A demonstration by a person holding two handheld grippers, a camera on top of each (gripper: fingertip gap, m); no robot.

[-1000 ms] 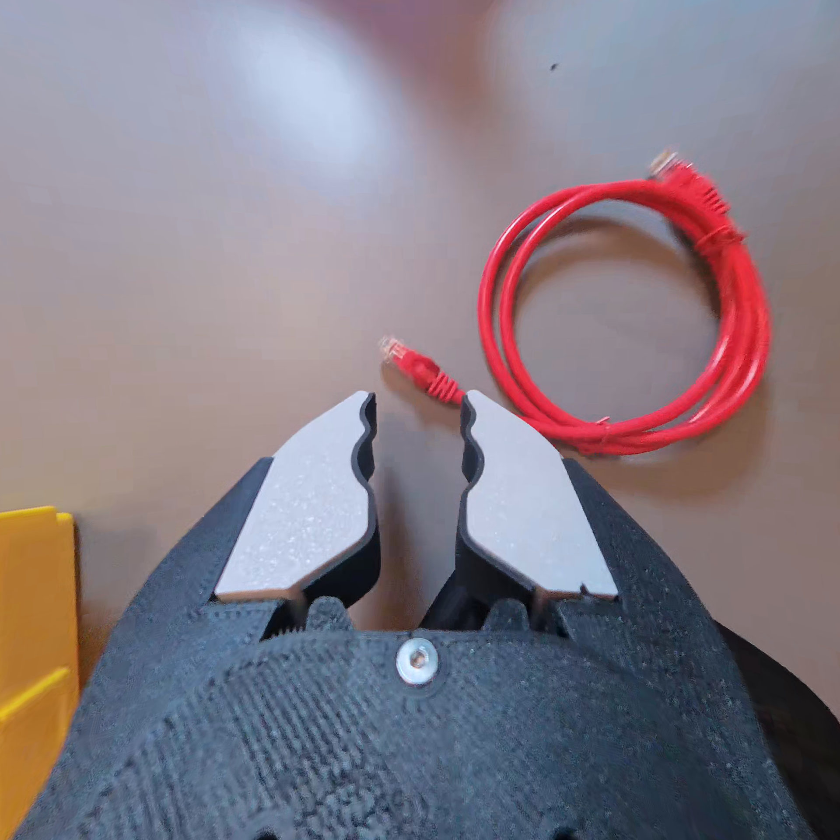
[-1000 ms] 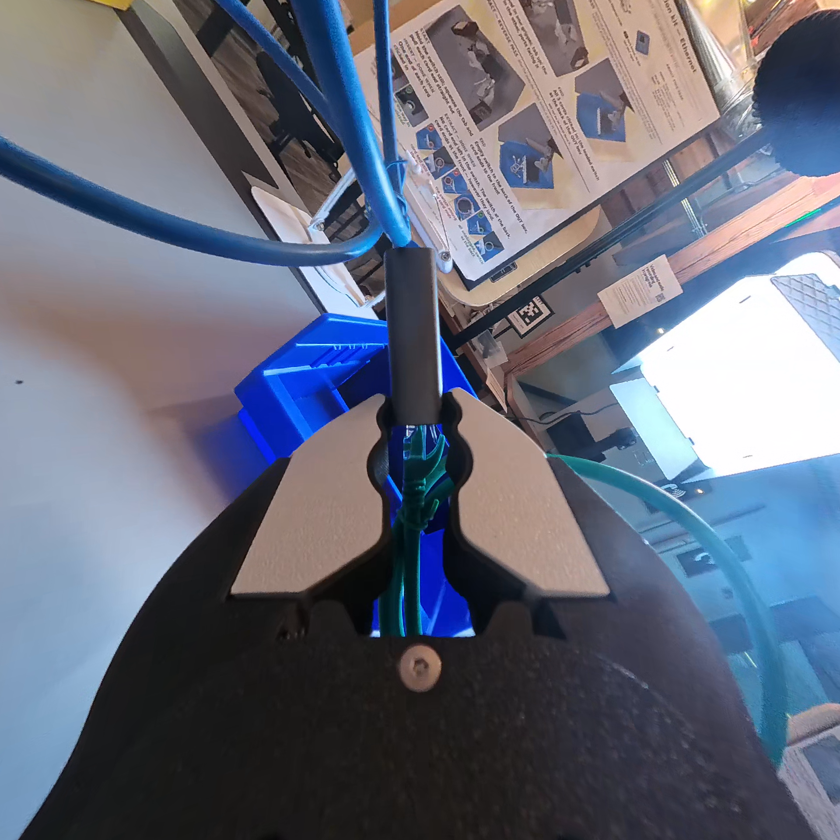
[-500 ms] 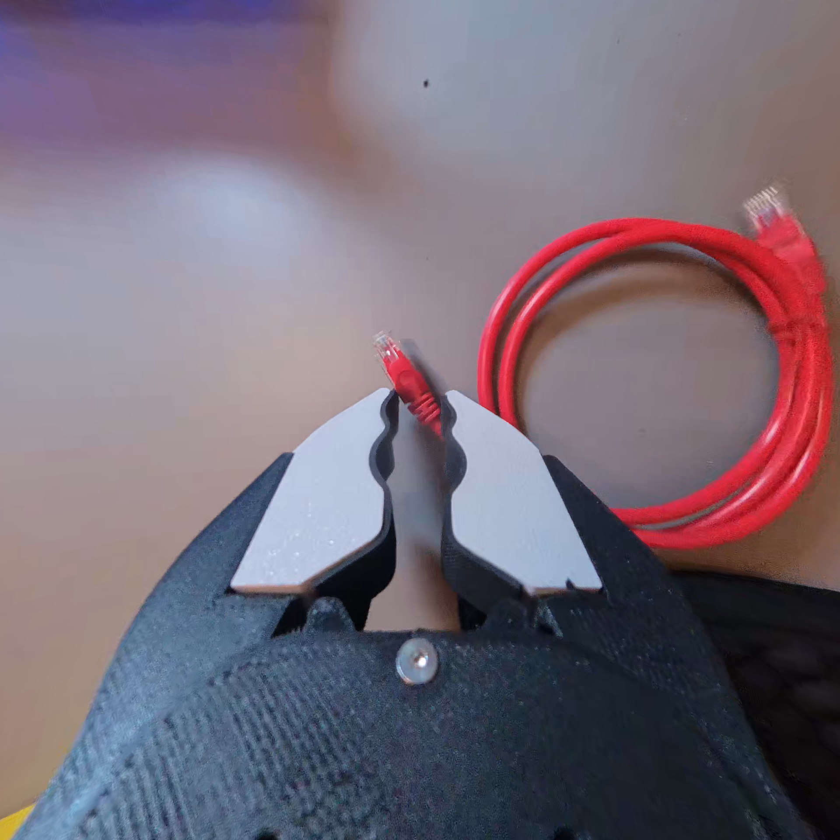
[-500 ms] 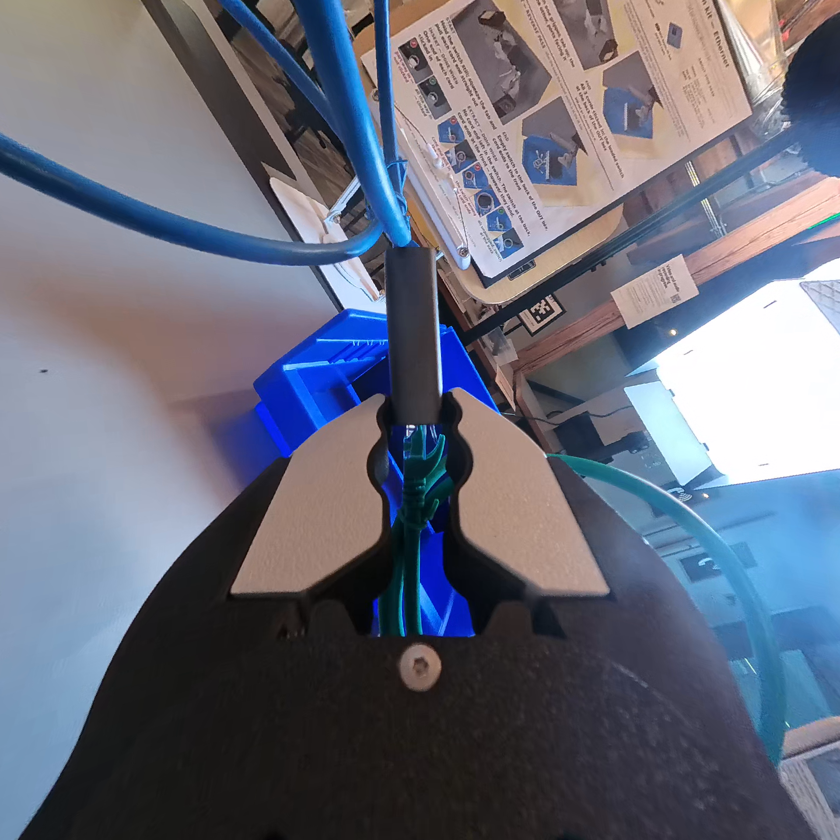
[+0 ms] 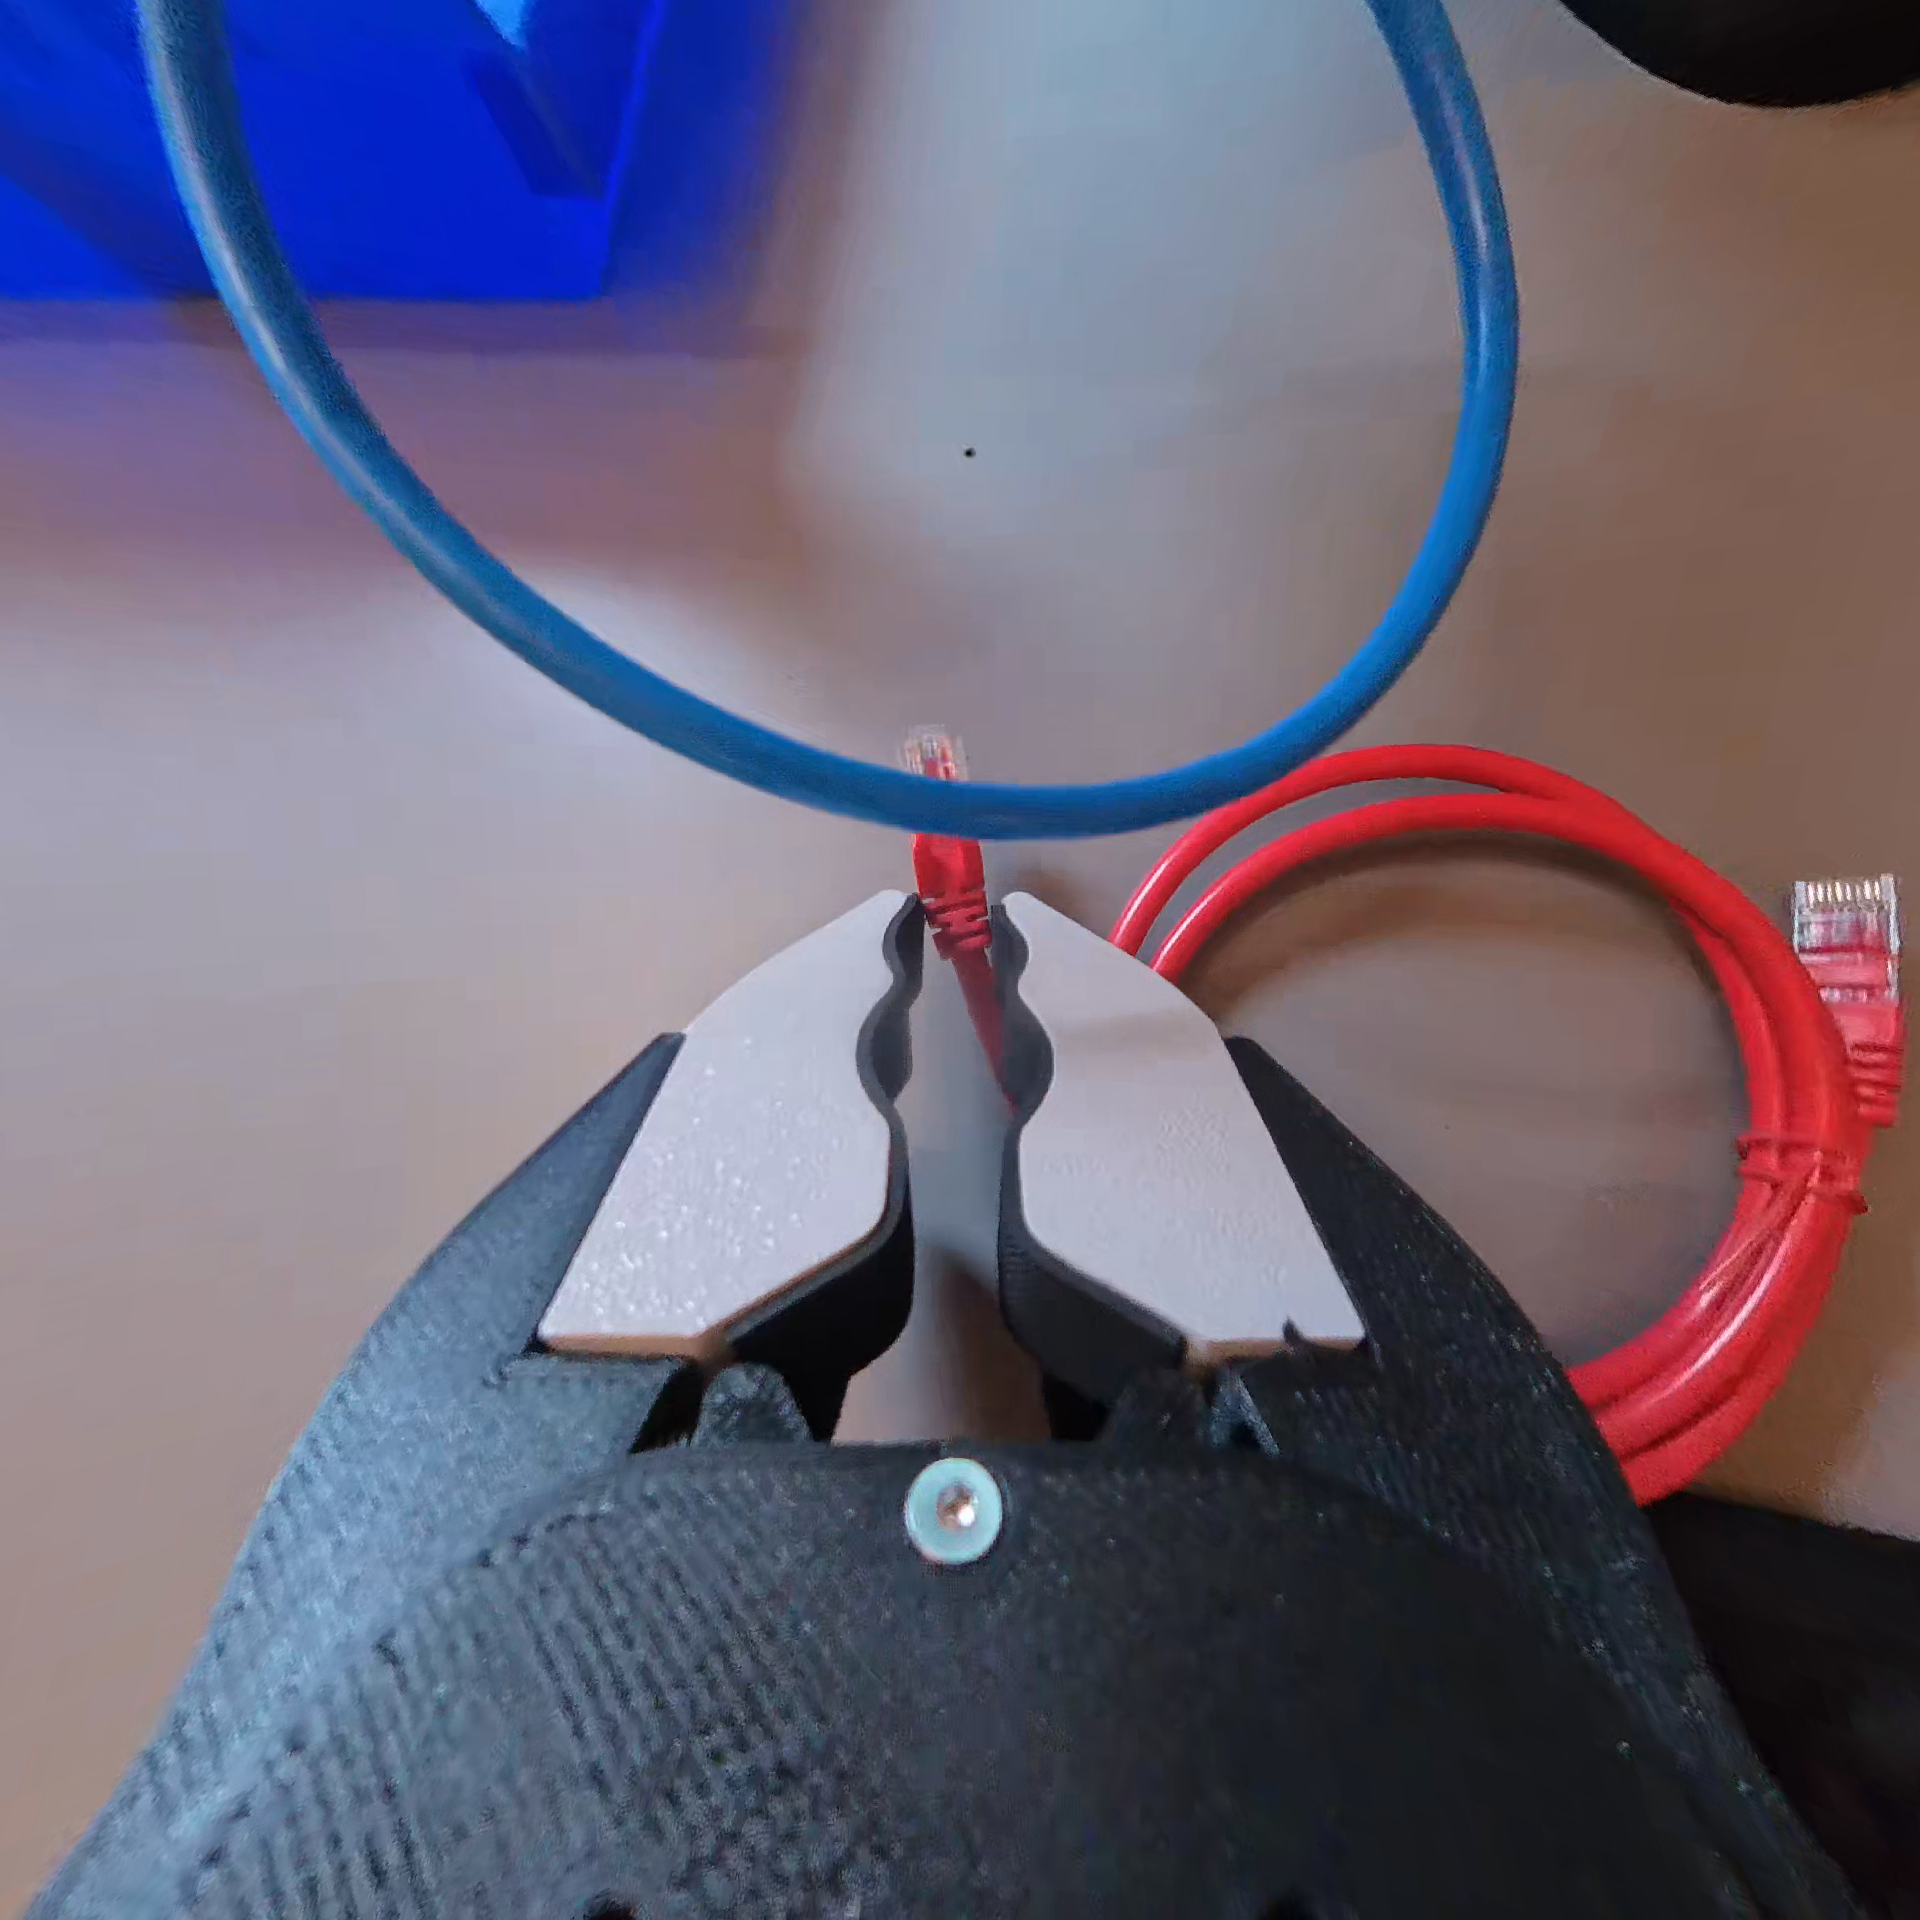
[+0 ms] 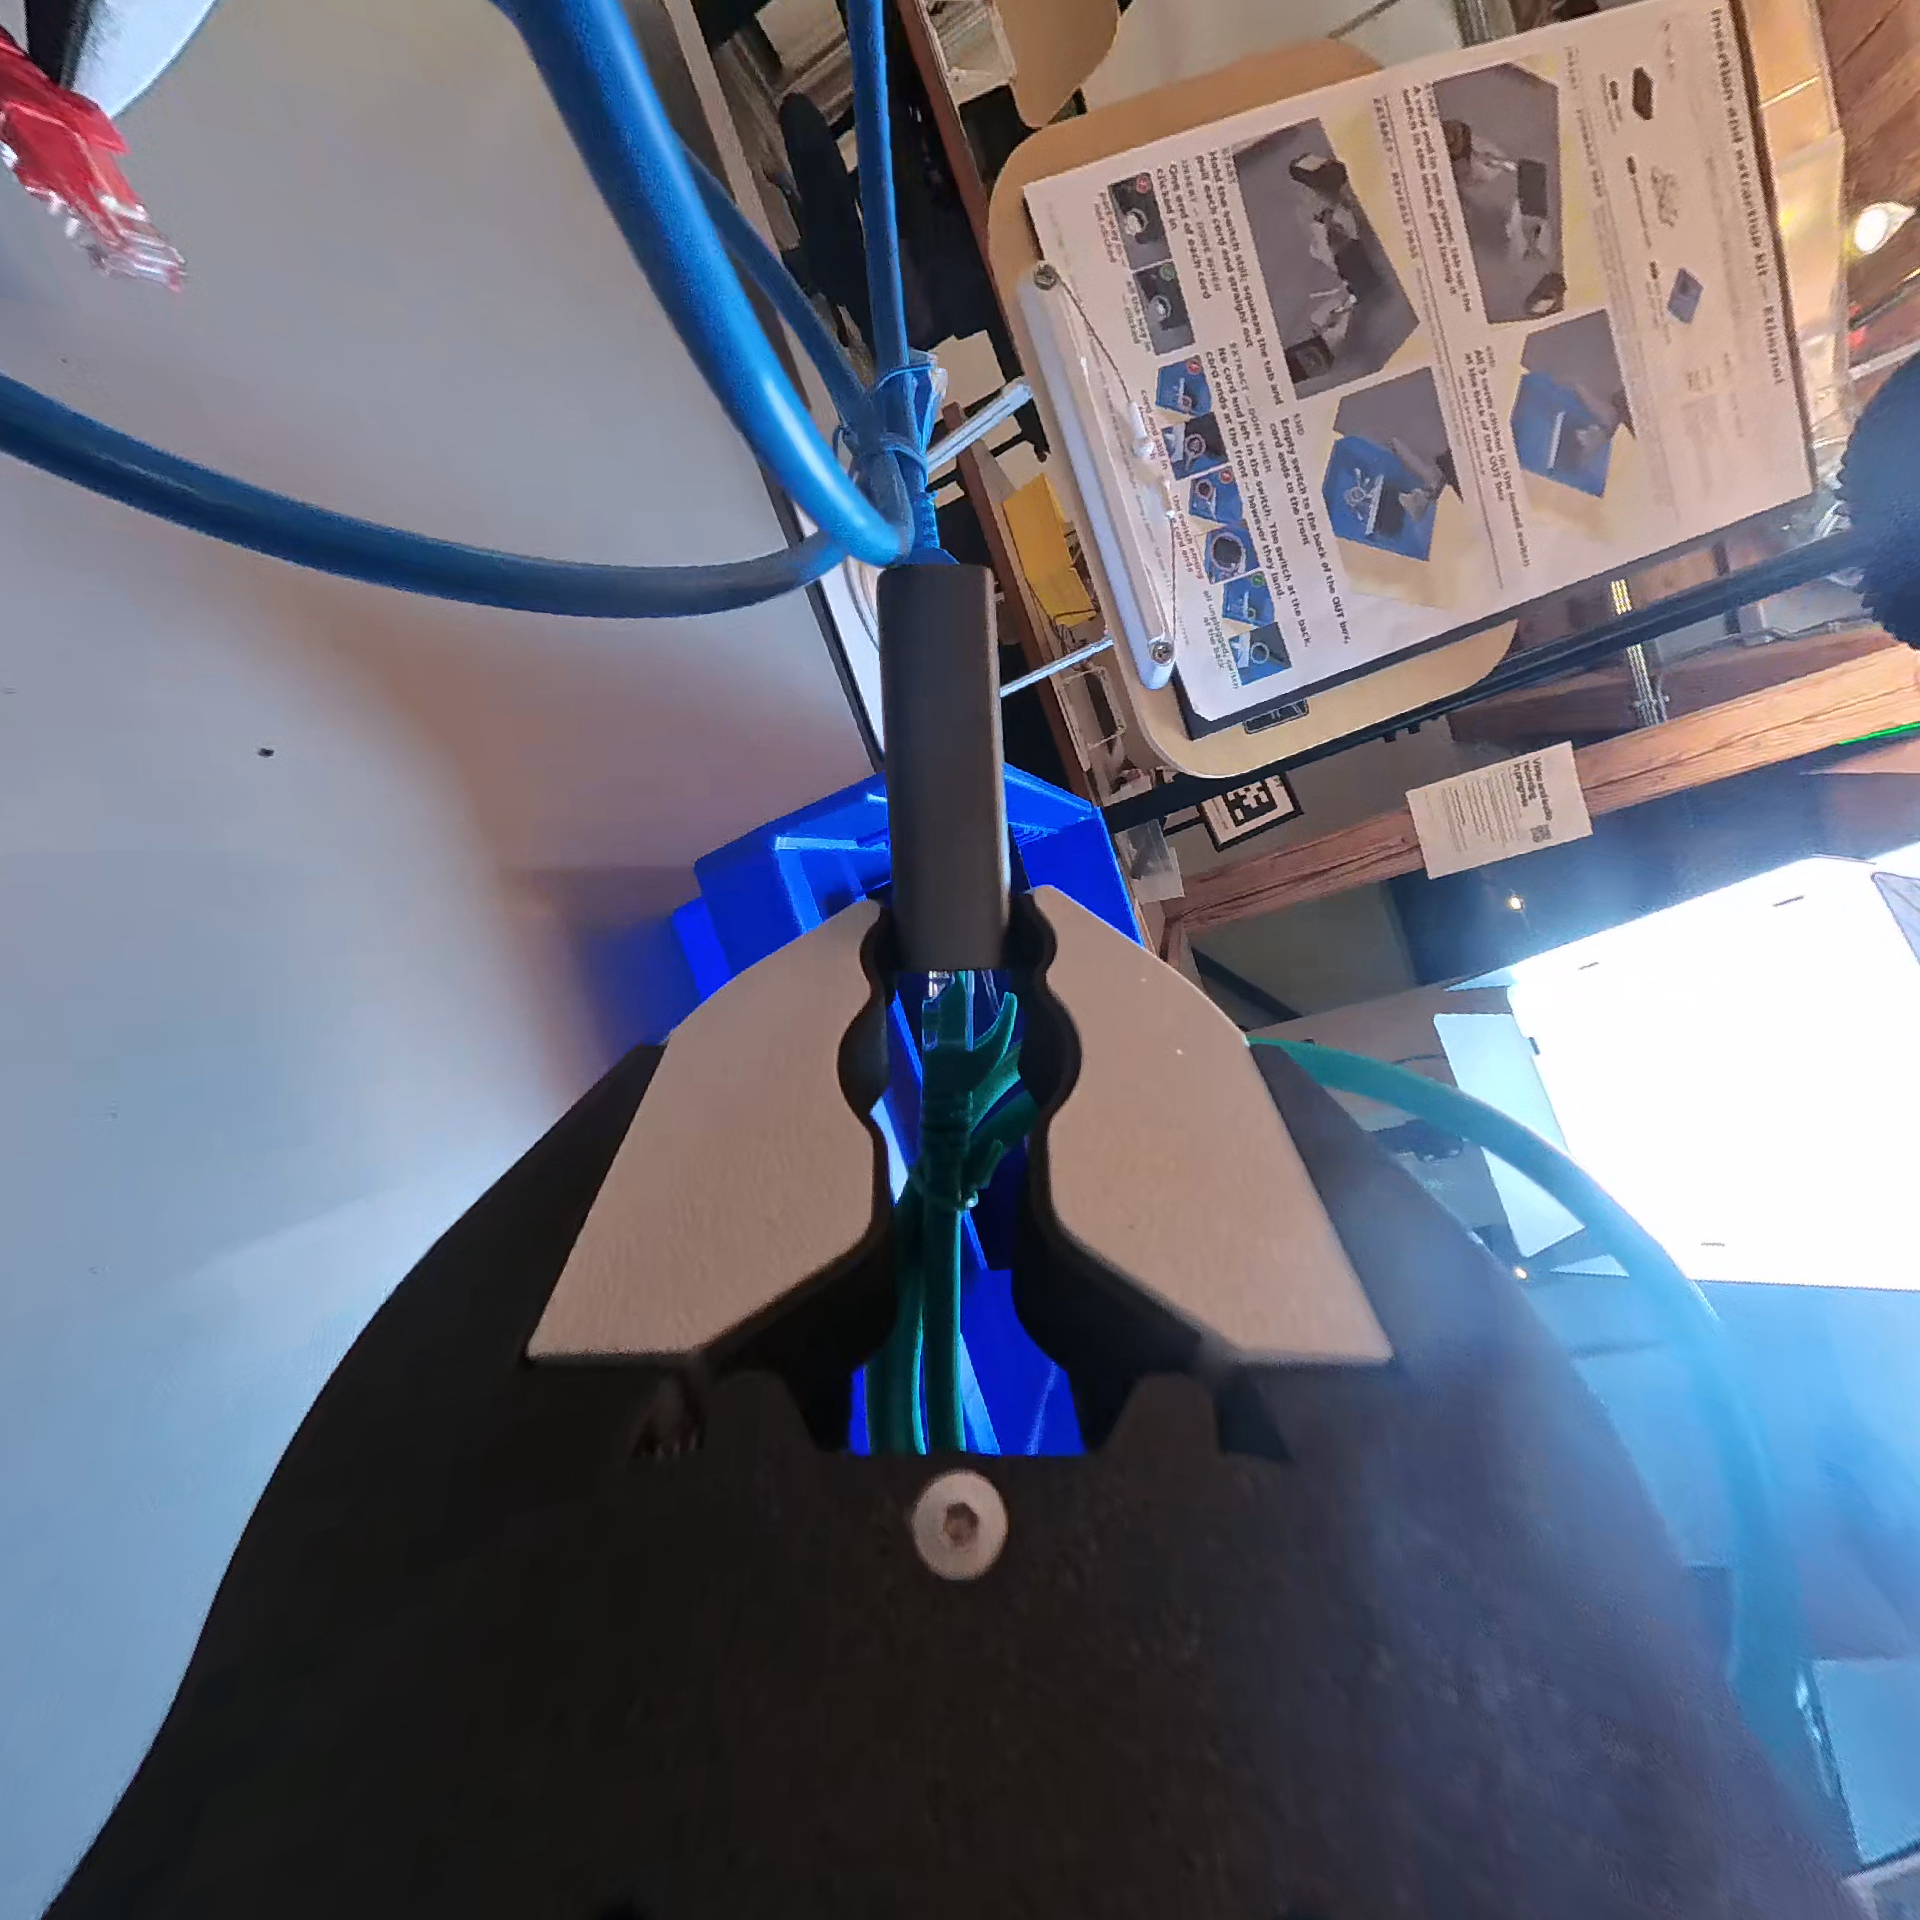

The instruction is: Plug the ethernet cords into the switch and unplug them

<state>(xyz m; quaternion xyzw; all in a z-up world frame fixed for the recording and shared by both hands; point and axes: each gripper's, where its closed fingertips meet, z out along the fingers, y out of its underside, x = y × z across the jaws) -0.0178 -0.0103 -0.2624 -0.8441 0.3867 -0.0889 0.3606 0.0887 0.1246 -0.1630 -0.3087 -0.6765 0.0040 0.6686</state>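
In the left wrist view my left gripper (image 5: 958,914) is shut on the boot of a red ethernet cord's plug (image 5: 940,769), which points away from me. The rest of the red cord (image 5: 1714,1195) lies coiled on the table to the right, its other plug (image 5: 1849,935) free. A blue cord (image 5: 935,800) hangs in a loop across the plug. In the right wrist view my right gripper (image 6: 948,914) is shut on a dark grey switch (image 6: 940,748), seen edge-on. The blue cord (image 6: 623,561) runs into its far edge. A green cord (image 6: 951,1143) runs between the fingers to its near edge.
A blue bin (image 5: 364,156) stands on the table at the far left; in the right wrist view it (image 6: 790,883) is behind the switch. A red plug (image 6: 83,197) shows top left. An instruction board (image 6: 1403,364) and wooden shelving stand beyond the table edge. My right fingertips sit around 20 centimetres from my left ones.
My left gripper closed on the red plug and carried it forward toward the blue bin; the blue cord loop came into view. My right gripper kept hold of the switch.
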